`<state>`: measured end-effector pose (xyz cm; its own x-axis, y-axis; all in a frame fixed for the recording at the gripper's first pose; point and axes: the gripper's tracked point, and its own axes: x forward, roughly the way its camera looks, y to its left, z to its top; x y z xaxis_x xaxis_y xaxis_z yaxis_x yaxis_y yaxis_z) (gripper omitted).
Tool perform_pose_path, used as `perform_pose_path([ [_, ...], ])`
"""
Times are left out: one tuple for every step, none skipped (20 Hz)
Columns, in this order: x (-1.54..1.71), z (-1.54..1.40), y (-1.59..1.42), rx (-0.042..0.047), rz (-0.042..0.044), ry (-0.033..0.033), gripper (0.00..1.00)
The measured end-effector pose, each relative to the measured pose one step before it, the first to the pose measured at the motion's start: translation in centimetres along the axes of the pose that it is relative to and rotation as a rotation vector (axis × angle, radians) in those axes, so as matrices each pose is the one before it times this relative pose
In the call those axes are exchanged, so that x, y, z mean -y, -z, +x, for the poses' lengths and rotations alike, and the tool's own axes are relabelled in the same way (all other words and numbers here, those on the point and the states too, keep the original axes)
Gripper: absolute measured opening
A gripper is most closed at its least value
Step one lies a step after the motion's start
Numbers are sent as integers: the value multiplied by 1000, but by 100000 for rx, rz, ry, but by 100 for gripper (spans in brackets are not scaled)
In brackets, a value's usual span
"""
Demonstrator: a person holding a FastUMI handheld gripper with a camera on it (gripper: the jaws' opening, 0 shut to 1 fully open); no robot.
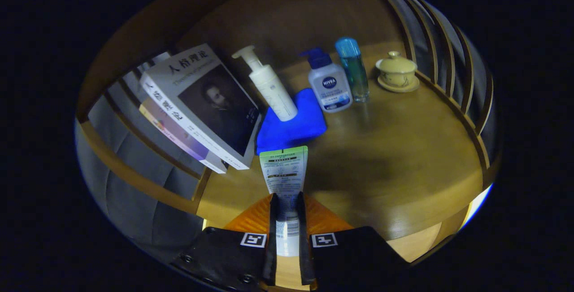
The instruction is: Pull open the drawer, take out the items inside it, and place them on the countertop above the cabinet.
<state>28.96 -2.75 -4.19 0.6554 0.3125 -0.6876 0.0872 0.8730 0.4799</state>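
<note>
My gripper point(287, 202) is shut on a flat tube point(284, 172) with a green-topped label, which sticks out ahead of the fingers over the wooden countertop point(403, 166). Just beyond the tube's end lies a folded blue cloth point(293, 124). A white pump bottle point(269, 84) stands on the cloth's far edge. To its right stand a white bottle with a dark blue pump point(328, 83) and a clear blue bottle point(354, 70).
A stack of books point(197, 108) lies on the countertop left of the cloth. A small yellow lidded cup on a saucer point(397, 73) sits at the far right by a slatted wooden rail point(444, 63). Bare wood lies right of the tube.
</note>
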Motion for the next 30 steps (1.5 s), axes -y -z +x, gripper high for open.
perform_pose_path([
  [140, 481, -106, -714, 1981, -825, 22],
  [170, 218, -383, 1156, 1461, 360, 22],
  [371, 316, -429, 1621, 771, 1148, 23],
  [359, 313, -593, 2162, 629, 1683, 23],
  [275, 190, -167, 1353, 798, 1615, 22],
  [194, 55, -11, -129, 421, 1058, 23],
  [185, 72, 230, -369, -442, 976, 26],
  [169, -47, 109, 458, -1368, 1001, 26],
  [23, 29, 84, 1326, -2044, 65, 30],
  [-94, -292, -575, 3733, -1849, -610, 30],
  [-677, -157, -424, 4257, -902, -2503, 34],
  [-767, -404, -523, 2820, -1486, -2214, 50],
  [-255, -779, -99, 3251, -2783, -417, 66],
  [39, -1003, -594, 3498, -4449, 1458, 82],
  [111, -592, -241, 3640, -5015, 2020, 99],
  [-37, -1051, -411, 3915, -4673, 1329, 98],
  [-334, -1167, -381, 3790, -3792, 600, 98],
  [-340, -1282, -113, 3024, -2517, 270, 98],
  [-463, -1327, -34, 3006, -1035, -487, 98],
  [-707, -1354, 80, 1938, -236, -1865, 98],
  [-676, -1257, 272, 2260, 428, -1429, 98],
  [-667, -1408, 94, 1830, 314, -1991, 98],
  [-544, -1447, 141, 1594, -205, -1552, 98],
  [-303, -1349, 136, 2092, -617, -792, 98],
  [-211, -1187, 201, 1707, -1371, -425, 98],
  [-70, -1052, 210, 1970, -1640, -273, 98],
  [-135, -1188, 333, 2210, -1974, 280, 98],
  [-17, -1101, 84, 2364, -1590, 321, 98],
  [-123, -1266, 150, 2970, -1282, 932, 98],
  [115, -1282, 225, 2368, -1074, 1600, 98],
])
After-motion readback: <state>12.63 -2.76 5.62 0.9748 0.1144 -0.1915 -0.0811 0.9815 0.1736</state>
